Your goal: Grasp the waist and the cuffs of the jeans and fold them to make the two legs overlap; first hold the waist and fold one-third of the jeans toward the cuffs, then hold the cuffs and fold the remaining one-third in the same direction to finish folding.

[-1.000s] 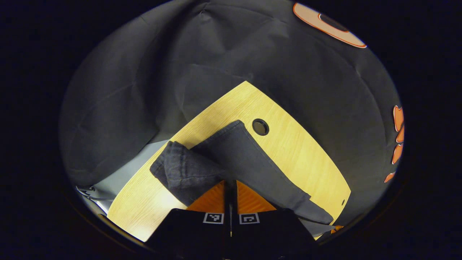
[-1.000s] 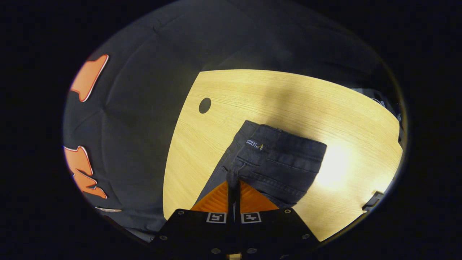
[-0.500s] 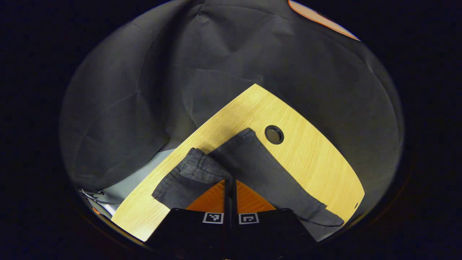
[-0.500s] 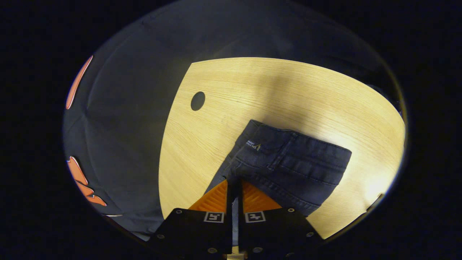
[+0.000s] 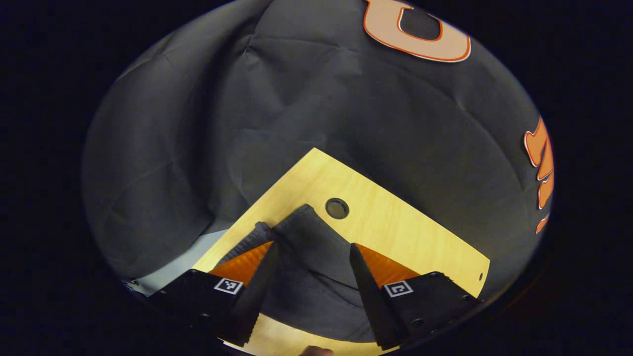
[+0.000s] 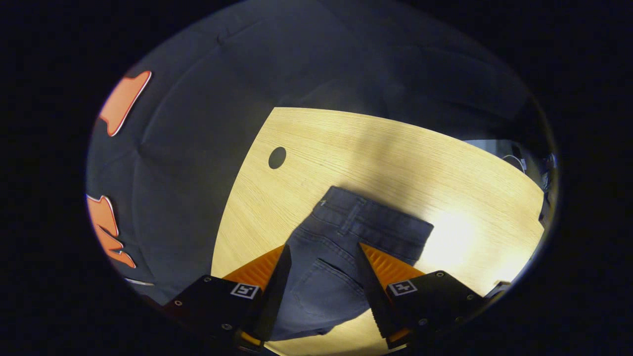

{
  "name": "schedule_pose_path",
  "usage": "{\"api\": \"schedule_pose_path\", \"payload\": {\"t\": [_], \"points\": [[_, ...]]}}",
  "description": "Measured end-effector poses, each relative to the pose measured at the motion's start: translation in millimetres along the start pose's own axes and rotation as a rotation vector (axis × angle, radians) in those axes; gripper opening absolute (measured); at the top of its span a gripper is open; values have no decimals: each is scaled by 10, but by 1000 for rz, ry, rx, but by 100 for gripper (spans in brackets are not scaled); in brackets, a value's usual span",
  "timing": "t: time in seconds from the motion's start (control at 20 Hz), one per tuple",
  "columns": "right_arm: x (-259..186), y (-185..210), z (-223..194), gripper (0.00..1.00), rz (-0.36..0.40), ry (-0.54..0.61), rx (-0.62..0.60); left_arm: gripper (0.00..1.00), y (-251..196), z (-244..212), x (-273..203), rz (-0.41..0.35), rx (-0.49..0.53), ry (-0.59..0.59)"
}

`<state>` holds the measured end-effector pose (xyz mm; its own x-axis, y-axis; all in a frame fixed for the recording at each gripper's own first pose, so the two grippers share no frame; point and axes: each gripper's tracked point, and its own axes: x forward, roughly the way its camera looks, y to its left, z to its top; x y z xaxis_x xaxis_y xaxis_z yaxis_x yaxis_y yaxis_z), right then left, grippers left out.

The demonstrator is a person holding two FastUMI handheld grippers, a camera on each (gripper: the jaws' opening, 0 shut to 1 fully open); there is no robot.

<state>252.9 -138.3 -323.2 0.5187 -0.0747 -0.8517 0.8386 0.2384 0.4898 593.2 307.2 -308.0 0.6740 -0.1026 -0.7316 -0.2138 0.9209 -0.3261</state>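
Both the left gripper (image 5: 311,249) and the right gripper (image 6: 321,252), clamped on the jeans (image 6: 341,242) half a second ago, now stand spread above them on the table (image 6: 395,148), suggesting the legs-overlap fold is laid; the left gripper view shows the cuffs (image 5: 289,225), the right gripper view the waist (image 6: 371,220).

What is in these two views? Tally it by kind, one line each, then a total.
Jeans: 1, dark, lying on the table
Table: 1, light wood, with a round hole
Grippers: 2, the left gripper and the right gripper, both with fingers spread over the jeans
Total: 4 things
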Motion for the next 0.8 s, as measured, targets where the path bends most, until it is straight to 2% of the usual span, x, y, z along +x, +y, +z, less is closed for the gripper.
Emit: {"api": "schedule_pose_path", "payload": {"t": [0.25,0.4,0.5,0.65,0.8], "points": [[-2,-454,-232,89,-67,20,-23,89,-149,73,-278,-50,119,-112],[61,-564,-336,97,-73,30,-8,89,-346,304,-558,-125,184,-299],[116,-604,-367,97,-78,27,-14,89,-534,369,-826,-168,218,-392],[197,-636,-368,98,-95,2,-40,88,-618,359,-1246,-179,277,-482],[262,-699,-364,98,-113,-30,-60,88,-821,383,-1682,-231,317,-592]]}}
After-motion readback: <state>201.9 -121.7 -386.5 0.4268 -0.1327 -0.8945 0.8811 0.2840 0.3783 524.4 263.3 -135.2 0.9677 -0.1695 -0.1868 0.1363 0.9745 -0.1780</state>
